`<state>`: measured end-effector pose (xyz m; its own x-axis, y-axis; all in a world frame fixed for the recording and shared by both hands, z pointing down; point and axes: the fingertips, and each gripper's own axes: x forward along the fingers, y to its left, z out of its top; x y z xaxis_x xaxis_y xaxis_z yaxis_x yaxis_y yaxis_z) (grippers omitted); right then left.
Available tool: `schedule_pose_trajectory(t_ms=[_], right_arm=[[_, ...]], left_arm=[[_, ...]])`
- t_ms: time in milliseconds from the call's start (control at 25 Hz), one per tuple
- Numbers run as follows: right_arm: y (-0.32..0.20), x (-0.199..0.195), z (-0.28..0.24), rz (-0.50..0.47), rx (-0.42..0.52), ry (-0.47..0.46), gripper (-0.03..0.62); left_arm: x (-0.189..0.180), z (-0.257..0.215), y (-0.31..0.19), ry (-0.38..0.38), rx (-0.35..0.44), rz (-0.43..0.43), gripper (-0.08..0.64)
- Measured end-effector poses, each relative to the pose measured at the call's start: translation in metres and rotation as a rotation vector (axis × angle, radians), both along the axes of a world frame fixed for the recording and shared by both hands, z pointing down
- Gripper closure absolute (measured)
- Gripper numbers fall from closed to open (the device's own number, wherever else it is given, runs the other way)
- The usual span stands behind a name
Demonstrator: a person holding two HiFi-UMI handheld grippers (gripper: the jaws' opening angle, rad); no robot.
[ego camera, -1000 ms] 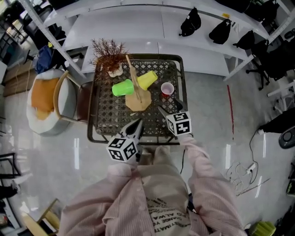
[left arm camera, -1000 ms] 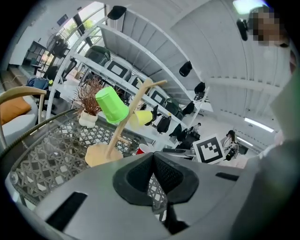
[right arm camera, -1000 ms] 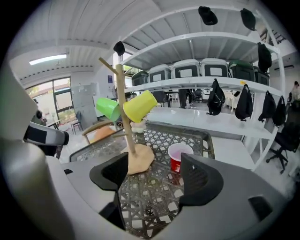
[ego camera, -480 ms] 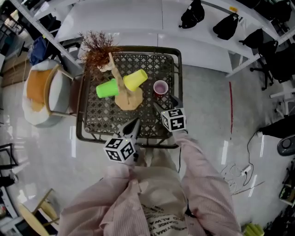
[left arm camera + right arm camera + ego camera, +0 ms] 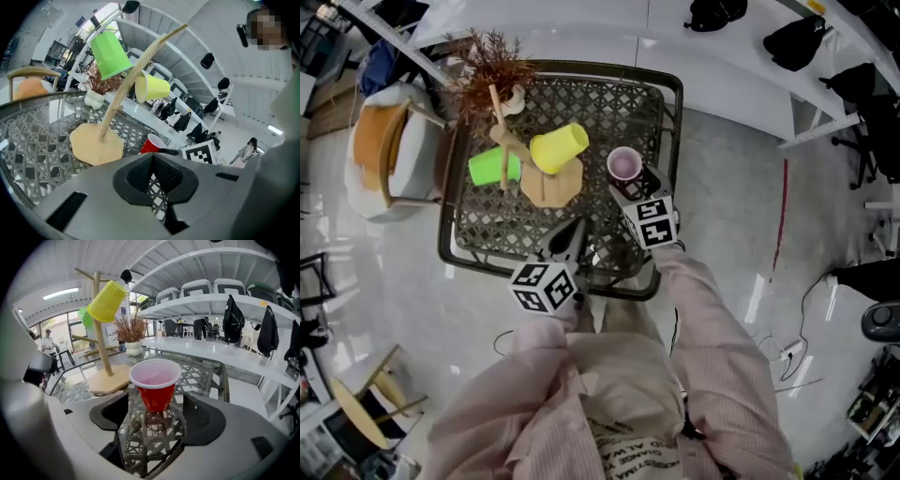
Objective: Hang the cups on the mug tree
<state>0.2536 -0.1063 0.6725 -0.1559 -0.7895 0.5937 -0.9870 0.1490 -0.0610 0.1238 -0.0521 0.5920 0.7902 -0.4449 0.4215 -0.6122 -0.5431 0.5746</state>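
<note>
**Right claw (image 5: 154, 418) edges closer to the last cup**

Green cup (image 5: 494, 167) and yellow cup (image 5: 559, 148) already hang on the mug tree (image 5: 549, 183); left claw (image 5: 571, 239) waits, closed and empty. On the counter (image 5: 619, 103) the red cup (image 5: 625, 164) stands upright just ahead of the right claw's spread jaws, which likely must advance, then close round it

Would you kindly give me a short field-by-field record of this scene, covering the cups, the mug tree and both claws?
Surface: lattice-top table
Mug tree: upright on the table
Green cup: hung on the tree
Yellow cup: hung on the tree
Red cup: upright on the table, not hung
Left claw: shut, empty
Right claw: open, red cup just ahead, not gripped
</note>
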Motion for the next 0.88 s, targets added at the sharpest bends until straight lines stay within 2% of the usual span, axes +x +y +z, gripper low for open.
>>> schedule_pose_trajectory(t_ms=[240, 680, 760, 880], right_arm=[[-0.013, -0.004, 0.004, -0.069, 0.009, -0.015, 0.262], [-0.027, -0.005, 0.003, -0.139, 0.035, 0.004, 0.265], [-0.028, -0.003, 0.001, -0.149, 0.034, 0.003, 0.298], [-0.027, 0.001, -0.004, -0.165, 0.031, -0.001, 0.298]], left_arm=[[0.009, 0.014, -0.004, -0.009, -0.013, -0.057, 0.561], [0.016, 0.023, -0.004, -0.026, -0.018, -0.113, 0.561], [0.018, 0.021, -0.003, -0.028, -0.016, -0.123, 0.561], [0.021, 0.016, -0.001, -0.027, -0.010, -0.136, 0.561]])
